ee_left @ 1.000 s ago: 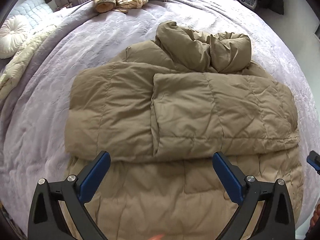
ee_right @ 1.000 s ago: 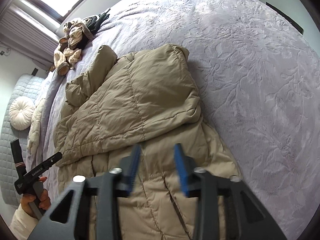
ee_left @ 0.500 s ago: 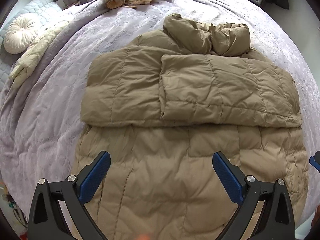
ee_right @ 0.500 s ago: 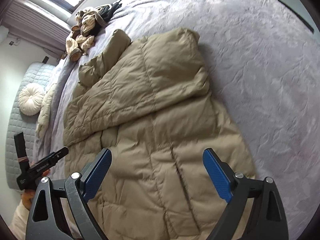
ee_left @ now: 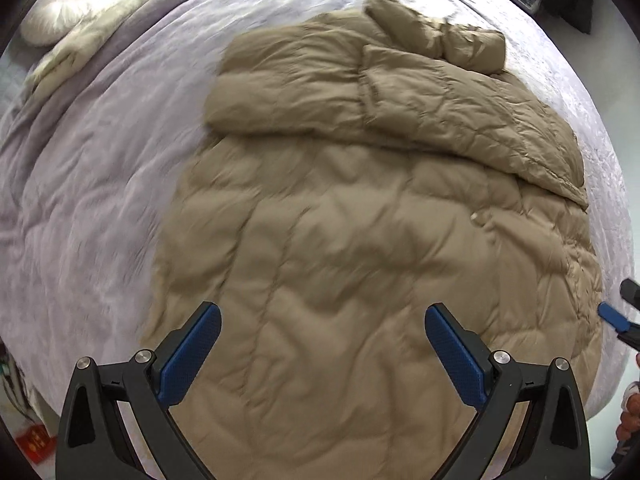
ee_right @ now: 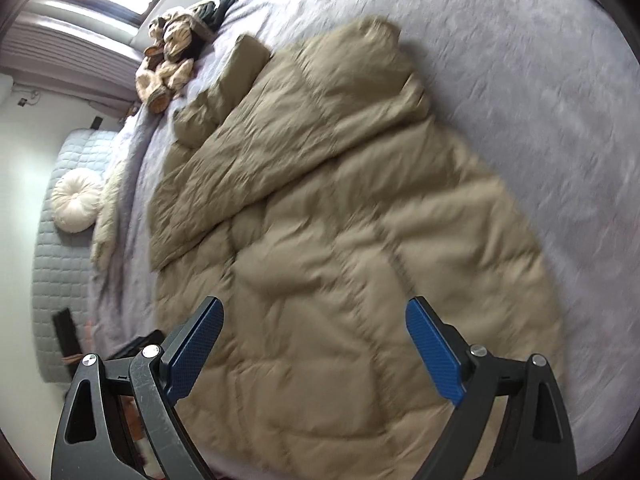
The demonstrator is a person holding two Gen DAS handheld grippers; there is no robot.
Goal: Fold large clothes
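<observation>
The left hand-held gripper (ee_left: 322,342) is wide open and holds nothing. The right hand-held gripper (ee_right: 314,342) is wide open too, with nothing in it. Both hang above the near end of the big tan puffy coat (ee_left: 360,264).

The coat lies flat on the purple bed (ee_left: 92,184). Its bottom part is spread out close to the grippers. Farther up, the sleeves are already folded across the chest (ee_left: 420,96), and the hood (ee_left: 436,38) sits bunched at the far end.

So the sleeve step looks done. I think the next step is to fold the bottom up over the top. For that, each gripper needs to go down to a bottom corner of the coat, pinch the thick hem and lift both sides together.

Far away, other clothes (ee_right: 168,68) lie in a pile on the bed, and a round white pillow (ee_right: 76,200) sits by the headboard.
</observation>
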